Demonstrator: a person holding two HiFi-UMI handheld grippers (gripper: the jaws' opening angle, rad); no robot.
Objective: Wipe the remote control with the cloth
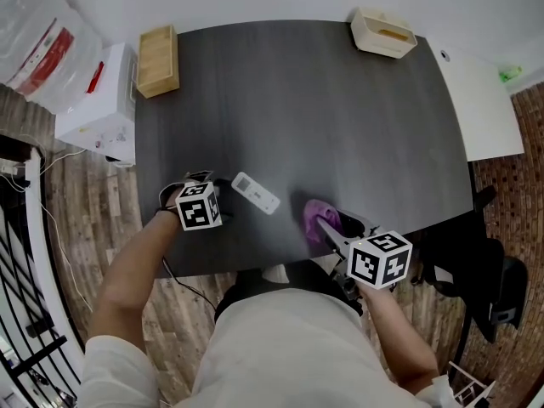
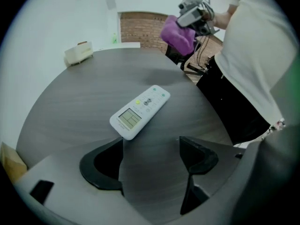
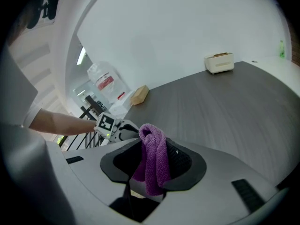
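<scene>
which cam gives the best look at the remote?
Left gripper view: remote lies close, face up, screen and buttons clear. Head view shows it small, from above. Right gripper view doesn't show it.

**Where Things Sit on the Table**

The remote control (image 1: pixel 256 193) lies flat near the table's (image 1: pixel 340 117) near edge, between the two grippers. The left gripper (image 2: pixel 151 156) is just beside it, not touching, and the right gripper (image 3: pixel 154 165) is on its other side, with the cloth (image 1: pixel 317 218) between its jaws. Far corners: a box (image 1: pixel 158 60) left, a tray (image 1: pixel 383 32) right.
</scene>
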